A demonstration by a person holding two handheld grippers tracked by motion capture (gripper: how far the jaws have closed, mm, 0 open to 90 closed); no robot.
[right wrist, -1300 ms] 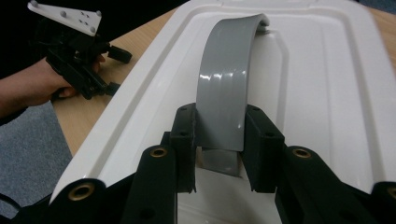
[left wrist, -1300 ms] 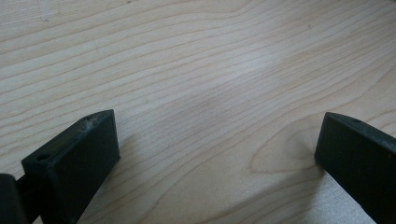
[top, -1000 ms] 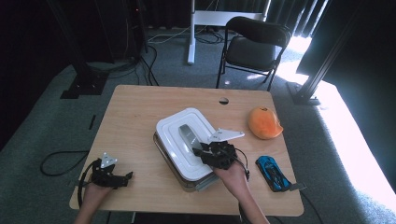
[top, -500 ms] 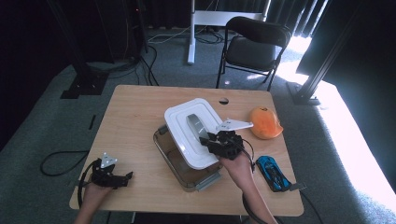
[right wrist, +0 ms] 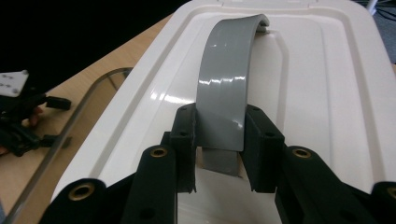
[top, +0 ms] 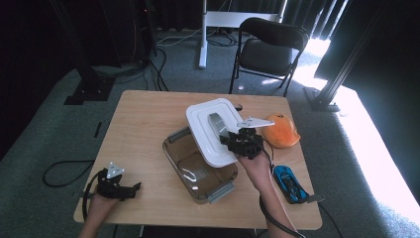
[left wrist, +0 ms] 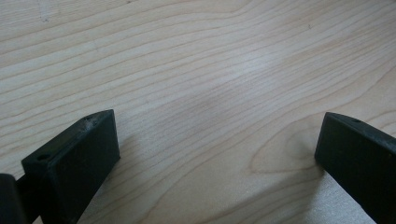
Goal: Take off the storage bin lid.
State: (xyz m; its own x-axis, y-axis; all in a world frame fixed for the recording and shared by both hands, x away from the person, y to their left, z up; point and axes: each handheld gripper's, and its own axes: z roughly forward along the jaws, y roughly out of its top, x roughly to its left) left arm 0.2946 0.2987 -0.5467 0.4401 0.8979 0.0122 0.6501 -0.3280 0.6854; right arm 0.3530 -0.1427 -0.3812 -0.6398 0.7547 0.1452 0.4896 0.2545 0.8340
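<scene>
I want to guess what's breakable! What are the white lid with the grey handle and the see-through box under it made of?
White lid: probably glossy plastic; light glints off it. Its grey handle: smooth plastic too, shiny. Clear brownish box: glass or hard clear plastic; the table shows through it.

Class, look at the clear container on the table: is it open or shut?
Open. The white lid, held by its grey handle in the right gripper, is lifted off toward the far side, exposing the clear container.
</scene>
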